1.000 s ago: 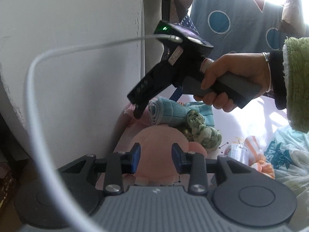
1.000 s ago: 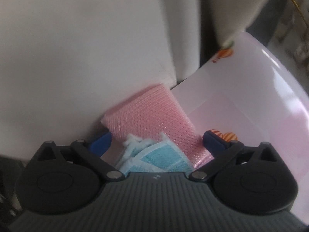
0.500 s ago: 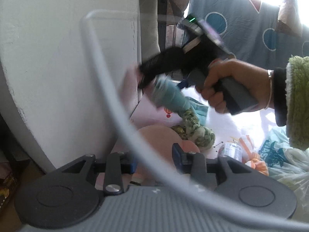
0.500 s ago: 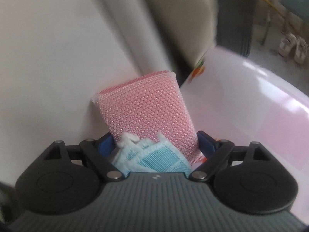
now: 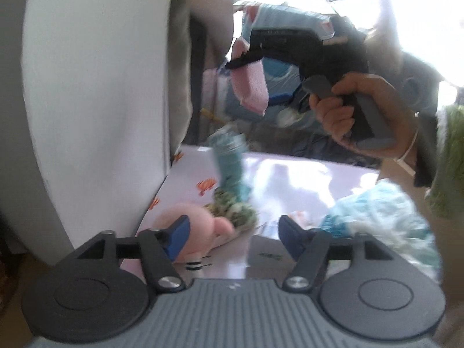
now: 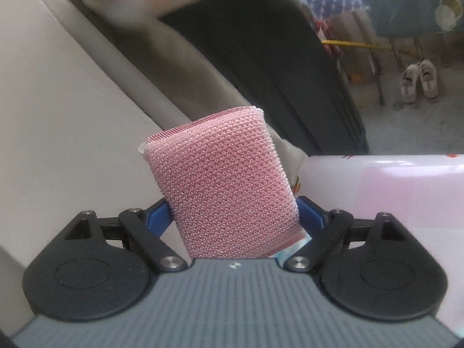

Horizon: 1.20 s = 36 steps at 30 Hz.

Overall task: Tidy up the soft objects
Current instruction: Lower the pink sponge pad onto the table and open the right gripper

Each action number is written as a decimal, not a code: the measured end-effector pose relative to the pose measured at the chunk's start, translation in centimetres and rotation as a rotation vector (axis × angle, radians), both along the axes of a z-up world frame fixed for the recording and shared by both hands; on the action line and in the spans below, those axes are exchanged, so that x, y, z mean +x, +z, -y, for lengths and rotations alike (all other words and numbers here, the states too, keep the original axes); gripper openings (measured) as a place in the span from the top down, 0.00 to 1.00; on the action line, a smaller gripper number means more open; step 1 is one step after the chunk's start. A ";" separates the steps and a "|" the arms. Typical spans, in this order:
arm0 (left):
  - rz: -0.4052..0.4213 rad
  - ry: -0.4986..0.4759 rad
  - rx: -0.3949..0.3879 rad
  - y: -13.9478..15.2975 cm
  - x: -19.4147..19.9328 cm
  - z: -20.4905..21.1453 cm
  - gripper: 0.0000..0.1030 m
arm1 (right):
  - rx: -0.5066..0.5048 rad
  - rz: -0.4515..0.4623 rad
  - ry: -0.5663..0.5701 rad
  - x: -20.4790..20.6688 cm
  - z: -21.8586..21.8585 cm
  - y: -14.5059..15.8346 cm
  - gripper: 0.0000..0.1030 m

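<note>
The right gripper (image 6: 233, 217) pinched a light, squashy pink sponge (image 6: 223, 185) across its width between the jaws; the left gripper (image 5: 232, 236), just spread, held nothing.

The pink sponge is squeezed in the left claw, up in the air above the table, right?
Not quite: it is the right claw that squeezes the pink sponge, not the left. The right wrist view shows its blue pads pressing both sides of the sponge. The left claw has just been opening and holds nothing. The left wrist view shows the sponge up above the table.

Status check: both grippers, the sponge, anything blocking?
Right gripper shut on pink sponge, lifted. Left gripper just opened, empty, beside pink plush. Nothing blocking.
</note>
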<state>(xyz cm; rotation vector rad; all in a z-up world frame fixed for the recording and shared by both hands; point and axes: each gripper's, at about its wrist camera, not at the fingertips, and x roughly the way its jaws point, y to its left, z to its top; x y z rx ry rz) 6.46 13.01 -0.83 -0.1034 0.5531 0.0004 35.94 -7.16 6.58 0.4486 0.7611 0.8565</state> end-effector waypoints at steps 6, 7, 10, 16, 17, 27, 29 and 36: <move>0.047 -0.104 -0.079 2.6 -4.9 0.1 0.10 | -0.060 0.028 -0.045 -6.1 4.2 1.9 0.14; 0.057 -0.117 -0.081 3.0 -5.8 0.1 0.04 | -0.063 0.025 -0.052 -6.9 4.8 1.8 0.13; 0.077 -0.134 -0.093 3.7 -8.3 -0.3 0.01 | -0.058 0.002 -0.061 -9.2 6.5 1.3 0.13; 0.101 -0.162 -0.241 4.2 -11.9 -1.9 0.00 | -0.101 -0.036 -0.068 -13.1 7.8 -1.5 0.13; 0.102 -0.162 -0.266 4.3 -12.1 -2.2 0.00 | -0.110 -0.045 -0.069 -13.8 7.9 -1.9 0.13; 0.075 -0.172 -0.373 4.1 -11.5 -3.3 0.00 | -0.130 -0.094 -0.075 -18.2 7.3 -5.8 0.13; 0.057 -0.145 -0.379 3.6 -11.3 -3.6 0.00 | -0.119 -0.102 -0.083 -18.3 7.2 -6.1 0.13; -0.012 0.083 -0.320 1.1 -10.7 -5.8 0.00 | -0.115 -0.157 -0.084 -20.8 7.6 -5.9 0.13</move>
